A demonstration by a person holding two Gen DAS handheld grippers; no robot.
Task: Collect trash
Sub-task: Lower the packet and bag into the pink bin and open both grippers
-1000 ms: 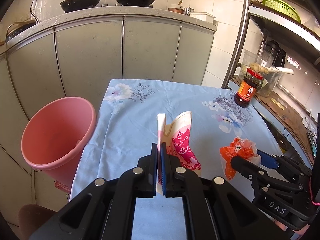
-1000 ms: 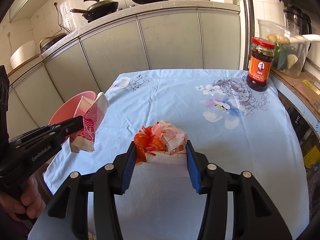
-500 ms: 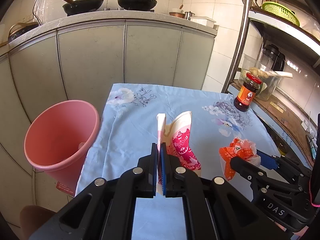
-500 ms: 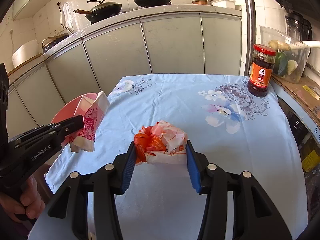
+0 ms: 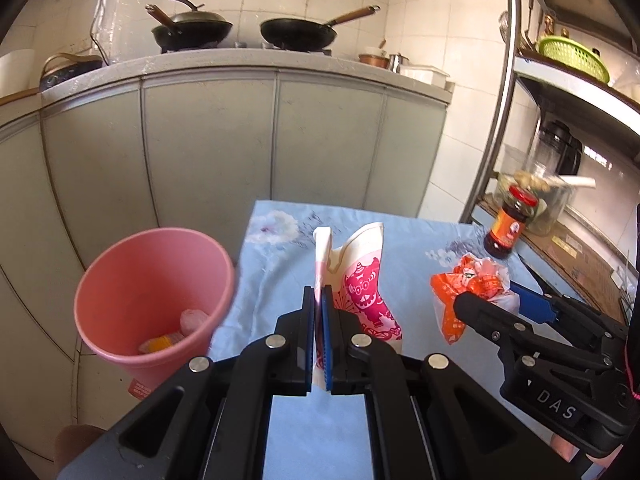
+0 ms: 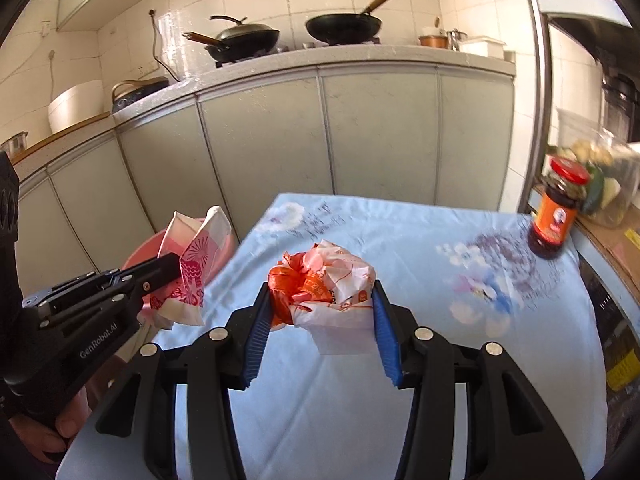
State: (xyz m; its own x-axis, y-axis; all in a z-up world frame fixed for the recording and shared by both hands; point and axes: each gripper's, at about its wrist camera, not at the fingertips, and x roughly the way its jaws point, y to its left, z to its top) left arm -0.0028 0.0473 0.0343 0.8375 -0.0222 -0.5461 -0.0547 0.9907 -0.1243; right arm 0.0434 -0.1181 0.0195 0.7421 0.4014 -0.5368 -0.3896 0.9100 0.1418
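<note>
My left gripper (image 5: 319, 340) is shut on a white and pink paper bag (image 5: 362, 280) with a red printed figure, held upright above the blue floral tablecloth (image 5: 280, 248). The same paper bag (image 6: 192, 264) shows at the left of the right wrist view, over the pink bin (image 6: 146, 248). My right gripper (image 6: 320, 336) is shut on a crumpled orange and white wrapper (image 6: 324, 284), lifted above the cloth. That wrapper (image 5: 468, 284) also appears at the right of the left wrist view. The pink bin (image 5: 156, 300) stands left of the table with some trash inside.
A red-lidded sauce jar (image 6: 556, 216) stands at the table's far right corner, beside a clear container (image 6: 600, 188) on a side shelf. Grey cabinets (image 5: 240, 140) with pans (image 5: 296, 32) on top lie beyond the table. A hand (image 6: 48, 428) grips the left tool.
Both grippers have risen with their loads and tilted up, so more of the counter and wall shows. The bin's inside now comes into view at the left.
</note>
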